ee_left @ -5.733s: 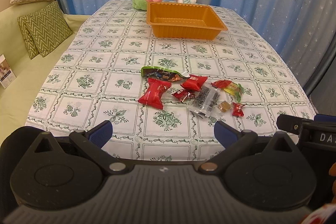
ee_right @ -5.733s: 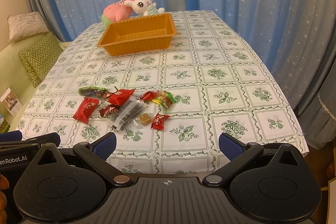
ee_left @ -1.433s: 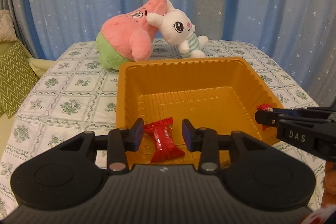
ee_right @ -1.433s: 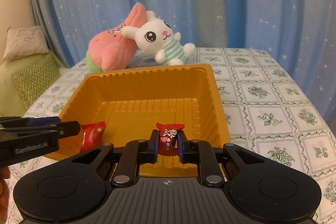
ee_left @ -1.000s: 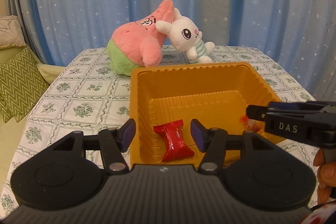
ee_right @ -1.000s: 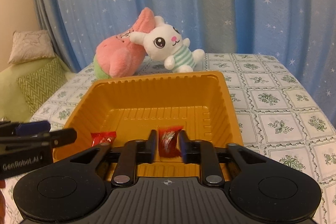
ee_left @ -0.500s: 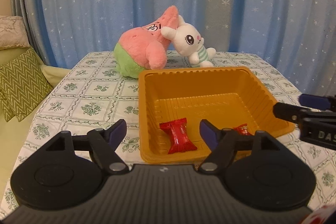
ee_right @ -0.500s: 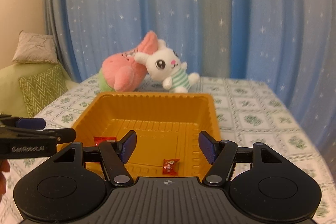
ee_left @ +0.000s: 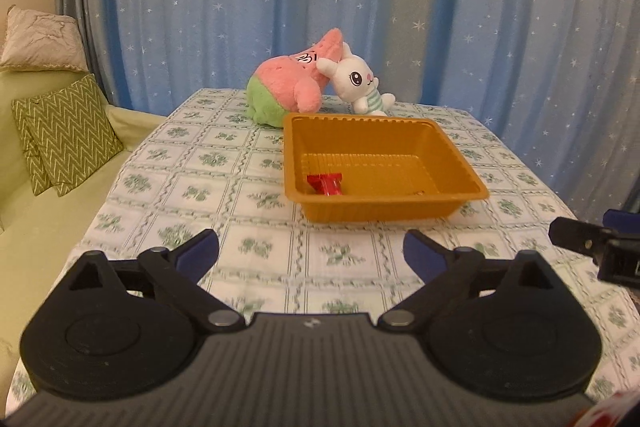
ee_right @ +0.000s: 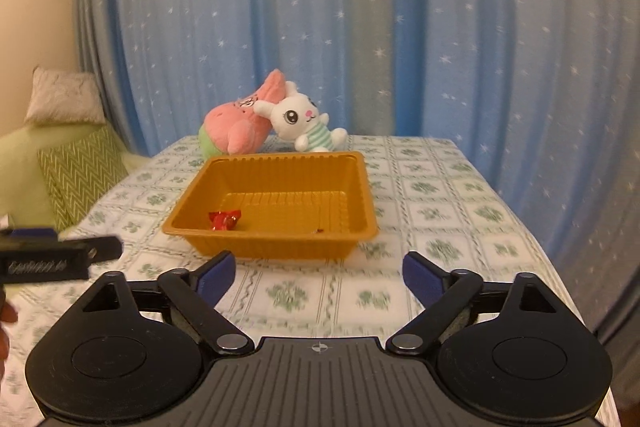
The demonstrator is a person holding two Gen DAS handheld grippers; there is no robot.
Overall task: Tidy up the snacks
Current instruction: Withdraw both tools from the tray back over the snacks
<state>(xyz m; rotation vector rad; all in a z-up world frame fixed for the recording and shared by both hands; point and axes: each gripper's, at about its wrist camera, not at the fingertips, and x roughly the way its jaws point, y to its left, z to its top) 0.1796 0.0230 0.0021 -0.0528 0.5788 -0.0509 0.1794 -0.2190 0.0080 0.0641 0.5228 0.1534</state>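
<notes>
An orange tray [ee_left: 460, 163] [ee_right: 364, 183] stands on the table ahead of both grippers. A red snack pack [ee_left: 326, 183] [ee_right: 224, 219] lies at its near left. A small red candy [ee_right: 320, 230] lies near its front wall, barely showing in the left wrist view [ee_left: 418, 192]. My left gripper [ee_left: 310, 255] is open and empty, back from the tray. My right gripper [ee_right: 319, 271] is open and empty, also short of the tray. Each gripper shows at the edge of the other's view. The other snacks are out of view.
A pink and green plush [ee_left: 290, 91] and a white bunny plush [ee_left: 358, 83] sit behind the tray. The table has a green floral cloth [ee_left: 224, 187]. A green sofa with zigzag cushions [ee_left: 68, 135] is on the left. Blue star curtains [ee_left: 400, 7] hang behind.
Both grippers let go of their red snacks into the tray, opened wide, and pulled back from it toward the near end of the table.
</notes>
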